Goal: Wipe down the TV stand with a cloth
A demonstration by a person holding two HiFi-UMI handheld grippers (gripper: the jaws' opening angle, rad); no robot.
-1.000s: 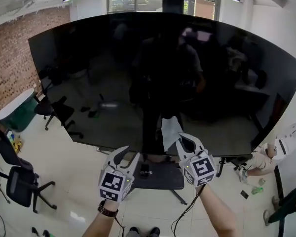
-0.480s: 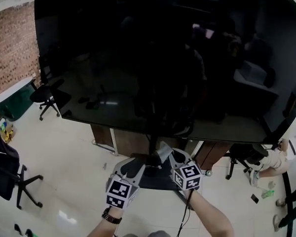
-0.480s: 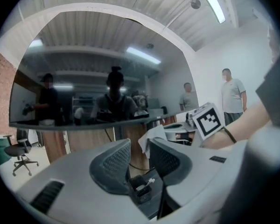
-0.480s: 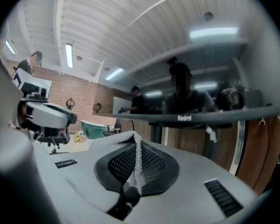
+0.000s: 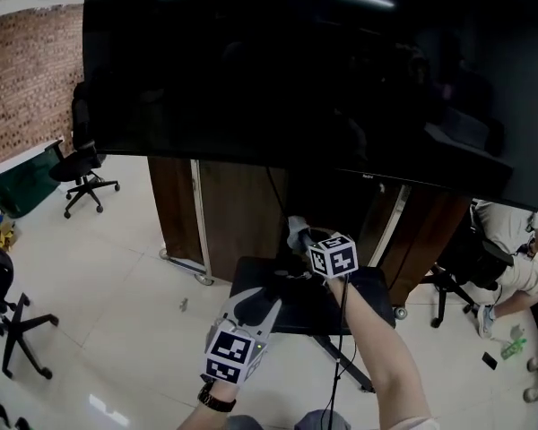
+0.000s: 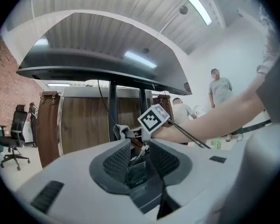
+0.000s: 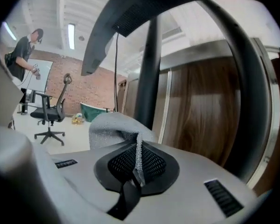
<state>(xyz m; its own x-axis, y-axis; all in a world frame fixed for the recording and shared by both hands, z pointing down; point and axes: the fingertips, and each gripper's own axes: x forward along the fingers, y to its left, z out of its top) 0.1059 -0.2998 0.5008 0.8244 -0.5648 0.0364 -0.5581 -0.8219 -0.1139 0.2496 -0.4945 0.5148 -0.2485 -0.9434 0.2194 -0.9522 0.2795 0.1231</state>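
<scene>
The TV stand has a dark base plate (image 5: 291,319) on the floor and a dark pole (image 7: 147,69) that rises to the big black TV (image 5: 296,70). My right gripper (image 5: 303,240) is shut on a grey cloth (image 5: 295,231) and holds it low beside the pole, above the back of the base plate. In the right gripper view the cloth (image 7: 113,129) bulges out over the closed pads. My left gripper (image 5: 264,297) hangs open and empty over the front left of the base plate. Its own view shows the right gripper's marker cube (image 6: 154,118) and the cloth (image 6: 121,130) just ahead.
A brown wooden cabinet (image 5: 224,218) stands right behind the stand. Office chairs (image 5: 85,173) are at the left, with another (image 5: 4,307) nearer. A person sits low at the right (image 5: 511,271). A stand leg (image 5: 345,364) runs out toward me. Pale floor surrounds the base.
Both grippers have gone down from the TV's lower edge to the stand's base. The right one carried the cloth to the foot of the pole, and the view has dropped under the TV.
</scene>
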